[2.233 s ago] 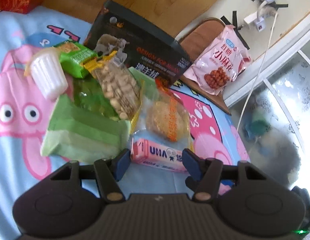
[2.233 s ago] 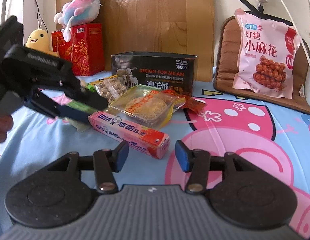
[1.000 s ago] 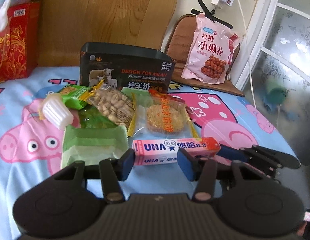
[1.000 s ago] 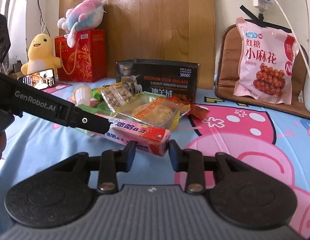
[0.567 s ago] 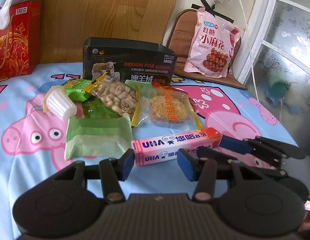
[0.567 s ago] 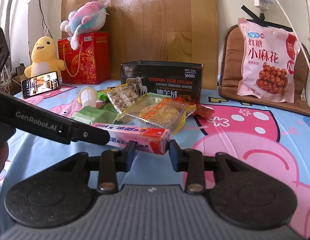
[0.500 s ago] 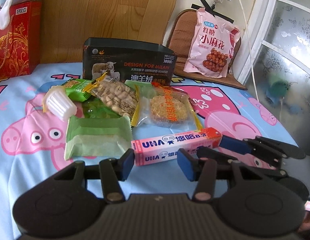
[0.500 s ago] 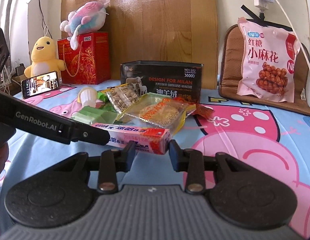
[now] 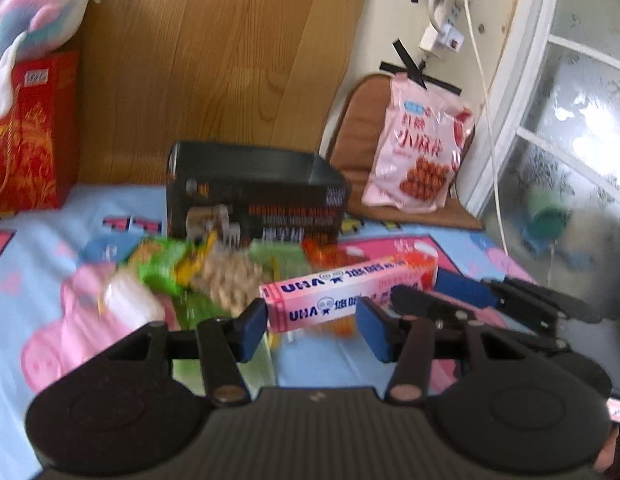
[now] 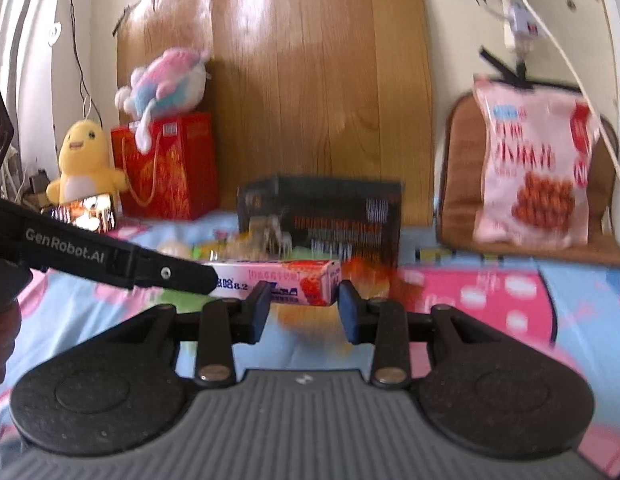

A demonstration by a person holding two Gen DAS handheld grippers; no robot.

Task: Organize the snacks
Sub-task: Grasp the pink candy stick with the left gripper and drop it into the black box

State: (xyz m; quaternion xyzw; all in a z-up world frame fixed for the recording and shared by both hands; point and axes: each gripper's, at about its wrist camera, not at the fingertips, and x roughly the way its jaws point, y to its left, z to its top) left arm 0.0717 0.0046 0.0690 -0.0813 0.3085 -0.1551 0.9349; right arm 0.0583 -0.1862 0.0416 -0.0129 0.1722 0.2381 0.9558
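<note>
Holding: both grippers carry one pink candy box (image 9: 346, 294) above the bed sheet (image 9: 42, 232).
Left gripper (image 9: 312, 330): tilted downward, fingers around the box's near end; pad contact unclear through the blur.
Right gripper (image 10: 304, 306): nearly level, fingers clamped on the box's strawberry end.
Right view only: yellow duck toy (image 10: 84, 162).
Left view only: window (image 9: 578, 128).

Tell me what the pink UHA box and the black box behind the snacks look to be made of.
Pink UHA box: apparently thin printed cardboard, slightly glossy, with crisp folded edges. Black box: probably stiffer printed card, matte-looking, with straight upright walls; blur leaves the finish uncertain.
</note>
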